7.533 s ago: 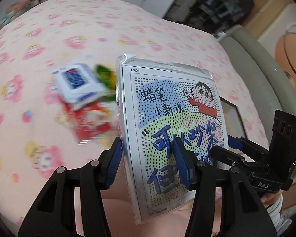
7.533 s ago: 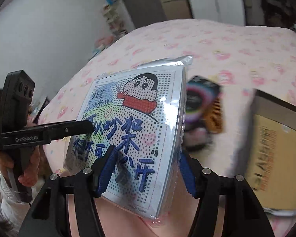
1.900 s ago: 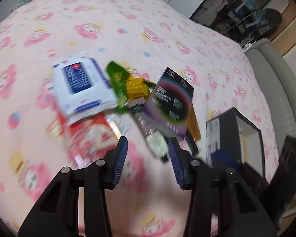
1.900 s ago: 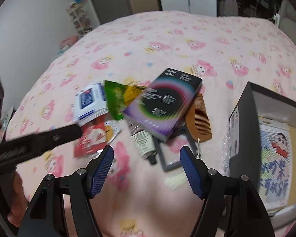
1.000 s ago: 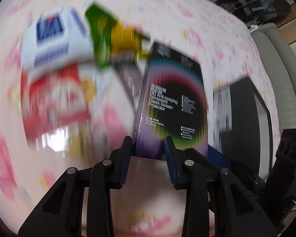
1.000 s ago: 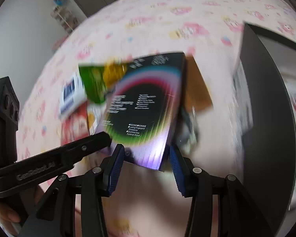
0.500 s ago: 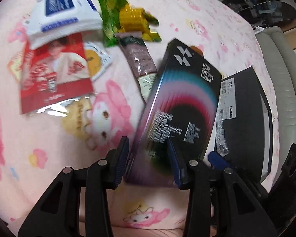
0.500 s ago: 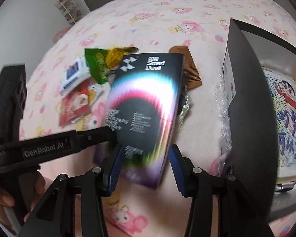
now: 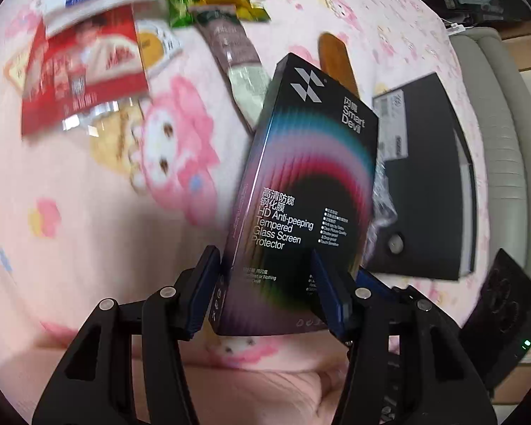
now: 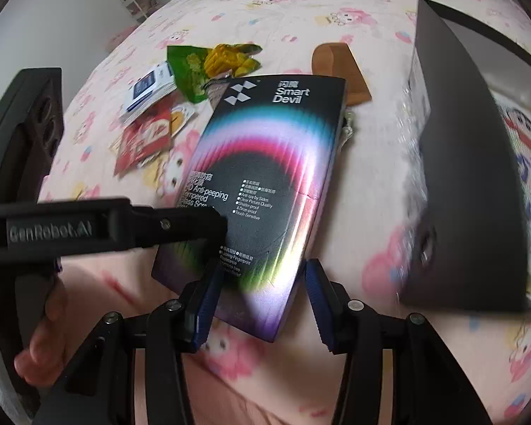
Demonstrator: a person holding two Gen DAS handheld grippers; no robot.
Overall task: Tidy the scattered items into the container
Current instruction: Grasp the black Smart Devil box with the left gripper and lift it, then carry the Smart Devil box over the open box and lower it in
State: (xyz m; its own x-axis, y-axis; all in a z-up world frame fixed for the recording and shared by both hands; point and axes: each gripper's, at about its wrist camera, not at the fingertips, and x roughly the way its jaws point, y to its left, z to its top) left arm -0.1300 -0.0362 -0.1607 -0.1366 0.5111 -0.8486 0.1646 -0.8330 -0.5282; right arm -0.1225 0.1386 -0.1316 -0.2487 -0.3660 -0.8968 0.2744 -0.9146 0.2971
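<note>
That glossy screen protector box [image 9: 301,191] looks light, stiff and kinda slippery, held up over the pink bed [image 9: 70,248] near the black container [image 9: 428,184], with the left gripper [image 9: 269,292] and right gripper [image 10: 262,299] clamped across its bottom corners, jaws widened lately.
</note>
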